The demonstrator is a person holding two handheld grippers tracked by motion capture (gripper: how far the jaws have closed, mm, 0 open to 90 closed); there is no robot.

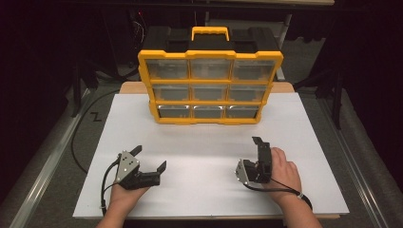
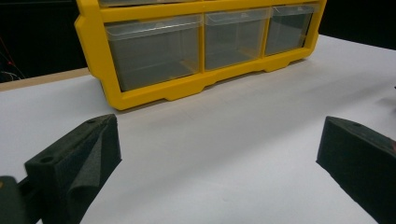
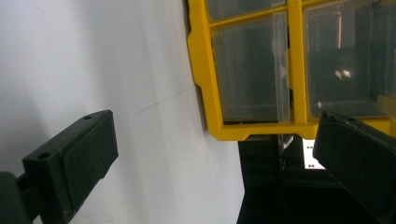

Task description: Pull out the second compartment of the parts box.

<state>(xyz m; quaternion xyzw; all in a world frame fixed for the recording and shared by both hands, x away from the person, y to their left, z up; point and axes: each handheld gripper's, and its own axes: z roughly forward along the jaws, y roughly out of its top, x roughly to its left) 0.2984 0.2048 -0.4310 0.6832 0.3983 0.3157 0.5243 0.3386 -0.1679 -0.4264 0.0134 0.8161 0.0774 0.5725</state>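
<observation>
White sheeting covers the worktop (image 1: 199, 156), and dark surroundings close in on every side of it. We see the left gripper (image 1: 151, 159) low at the near left of the high view, its jaws spread wide with nothing between them, resting on or just above the sheet; we cannot tell which. In the left gripper view both black foam-faced jaws stand far apart over bare white surface. We see the right gripper (image 1: 256, 156) at the near right, turned onto its side in the right hand (image 1: 283, 168); in the right gripper view its jaws are likewise parted and empty.

Beyond both, well apart from them, stands a yellow-framed organizer (image 1: 210, 85) upright at the far middle of the worktop, facing us. It has a yellow handle (image 1: 210, 33) on its black top and nine clear drawers (image 1: 207, 68) in three rows of three, all pushed in. What the drawers hold is too dim to tell. The left hand (image 1: 124, 194) reaches in from the bottom edge, and a black cable (image 1: 103, 187) trails from the left gripper.
</observation>
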